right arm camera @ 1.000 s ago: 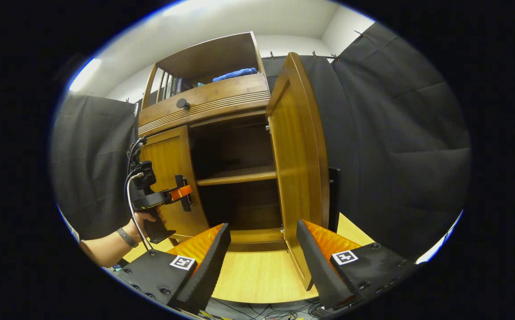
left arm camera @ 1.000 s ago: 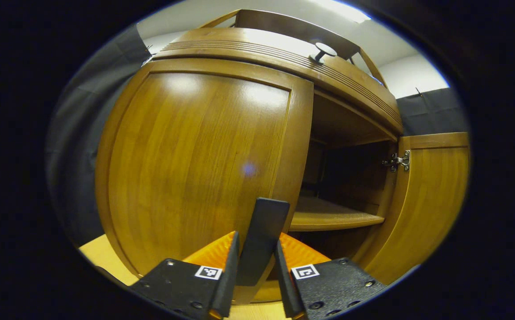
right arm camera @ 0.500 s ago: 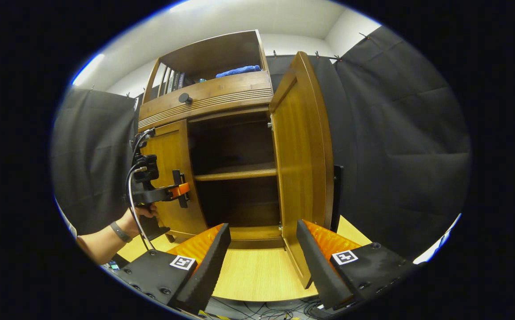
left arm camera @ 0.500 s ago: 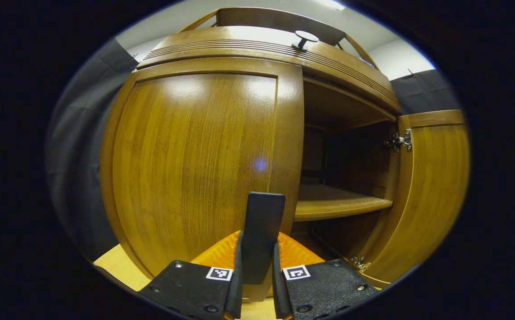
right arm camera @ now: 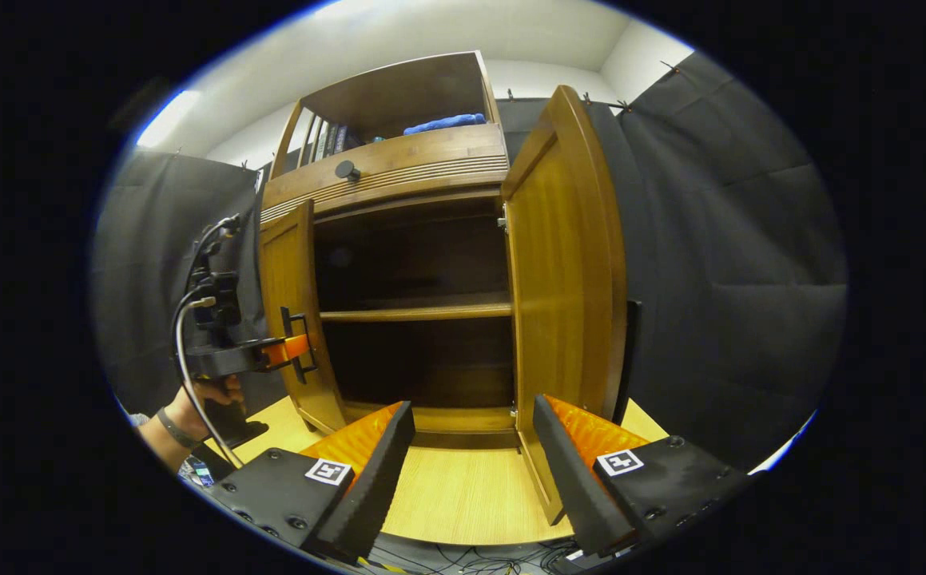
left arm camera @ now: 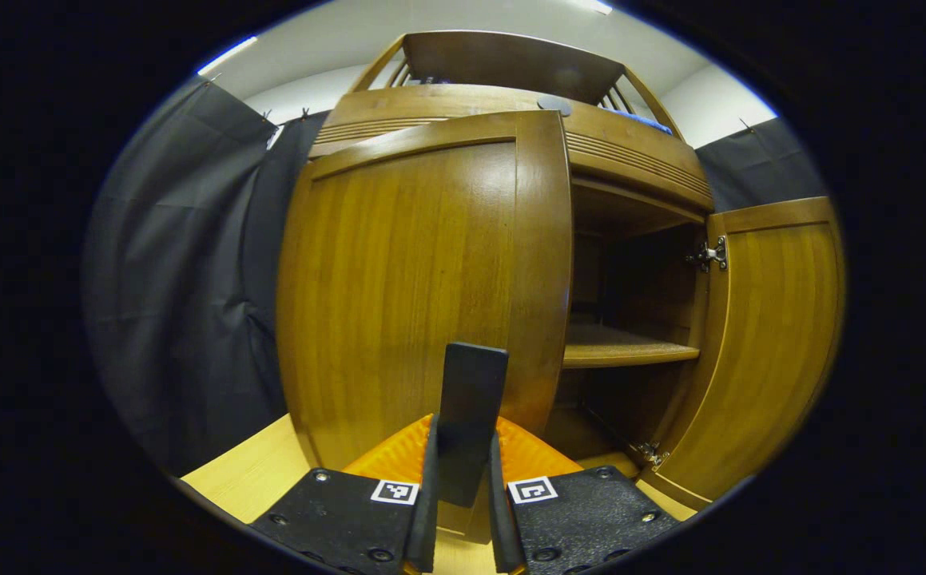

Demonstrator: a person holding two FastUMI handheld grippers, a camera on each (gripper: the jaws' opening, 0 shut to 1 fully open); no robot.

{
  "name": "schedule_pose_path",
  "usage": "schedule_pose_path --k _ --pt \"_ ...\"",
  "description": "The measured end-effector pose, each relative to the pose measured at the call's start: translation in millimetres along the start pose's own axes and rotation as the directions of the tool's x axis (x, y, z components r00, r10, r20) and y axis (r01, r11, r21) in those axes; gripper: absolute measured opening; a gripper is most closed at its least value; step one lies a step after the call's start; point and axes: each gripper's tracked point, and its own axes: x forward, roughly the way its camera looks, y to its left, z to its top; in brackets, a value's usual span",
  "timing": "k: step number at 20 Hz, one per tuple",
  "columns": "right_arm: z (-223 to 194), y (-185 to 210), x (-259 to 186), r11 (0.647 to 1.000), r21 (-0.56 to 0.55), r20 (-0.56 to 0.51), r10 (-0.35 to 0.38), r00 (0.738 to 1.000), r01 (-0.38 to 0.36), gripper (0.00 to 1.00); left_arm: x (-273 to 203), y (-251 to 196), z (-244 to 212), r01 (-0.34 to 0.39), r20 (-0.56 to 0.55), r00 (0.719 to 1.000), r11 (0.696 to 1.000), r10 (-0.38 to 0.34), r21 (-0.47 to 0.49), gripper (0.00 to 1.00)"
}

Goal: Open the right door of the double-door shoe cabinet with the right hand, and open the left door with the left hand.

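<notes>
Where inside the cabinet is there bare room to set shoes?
The shelf and the cabinet floor look bare between both open doors. It is crowded at the left door, where the left tongs grip its handle.

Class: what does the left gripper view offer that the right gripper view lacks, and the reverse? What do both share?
Left gripper view: the left wooden door's outer face, with the left tongs shut on its flat black handle. Right gripper view: the open right tongs and a hand. Both: the brown wooden shoe cabinet's shelf.
</notes>
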Motion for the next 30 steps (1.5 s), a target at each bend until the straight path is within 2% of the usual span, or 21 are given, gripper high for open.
schedule_pose_path --k 1,2,5,13,15,18,19,20,22,23,25,30 --pt "0.2 3.0 2.4 1.0 -0.001 0.002 0.011 1.0 -0.011 0.96 -7.2 5.4 0.5 -0.014 0.0 1.0 1.0 0.014 -0.003 0.29" --pt "1.2 7.1 4.4 1.0 -0.001 0.003 0.027 1.0 -0.027 0.86 -15.8 10.6 2.1 -0.026 0.0 1.0 1.0 0.026 0.005 0.28" --pt "1.2 18.6 12.8 0.997 -0.006 0.003 0.071 0.997 -0.071 0.86 -35.9 27.5 2.8 -0.07 -0.001 0.998 0.997 0.07 0.045 0.24" --pt "-8.9 38.3 19.9 0.988 -0.006 -0.026 0.157 0.987 -0.157 0.86 -87.6 97.4 7.1 -0.213 0.026 0.977 0.977 0.214 -0.007 0.22" --pt "-10.1 44.1 22.1 0.985 -0.001 -0.034 0.175 0.984 -0.175 0.86 -94.5 119.4 10.9 -0.251 0.038 0.967 0.968 0.251 0.001 0.12" --pt "-9.3 52.9 24.4 0.979 0.002 -0.037 0.202 0.979 -0.202 0.86 -99.0 150.6 6.3 -0.289 0.03 0.957 0.957 0.29 -0.02 0.13" --pt "-9.7 55.4 26.0 0.978 0.0 -0.038 0.207 0.978 -0.207 0.86 -99.7 154.7 9.7 -0.267 0.049 0.962 0.963 0.268 -0.033 0.09" --pt "-9.6 57.7 26.4 0.977 -0.002 -0.04 0.212 0.976 -0.212 1.0 -99.7 156.5 9.7 -0.245 0.05 0.968 0.969 0.247 -0.039 0.13" --pt "-10.7 61.5 27.1 0.975 -0.008 -0.041 0.22 0.975 -0.22 0.96 -102.2 166.2 10.8 -0.209 0.071 0.975 0.978 0.209 -0.002 0.09" --pt "-12.3 63.5 27.8 0.975 -0.012 -0.044 0.222 0.974 -0.222 0.96 -103.2 173.5 12.4 -0.194 0.083 0.978 0.981 0.192 0.014 0.13" --pt "-13.6 65.8 27.9 0.975 -0.018 -0.048 0.222 0.974 -0.223 1.0 -101.6 186.7 11.4 -0.142 0.08 0.987 0.99 0.14 0.02 0.13" --pt "-13.9 66.4 26.5 0.978 -0.018 -0.055 0.205 0.977 -0.206 1.0 -97.8 216.1 10.7 0.019 0.067 0.998 0.999 -0.016 -0.048 0.13"
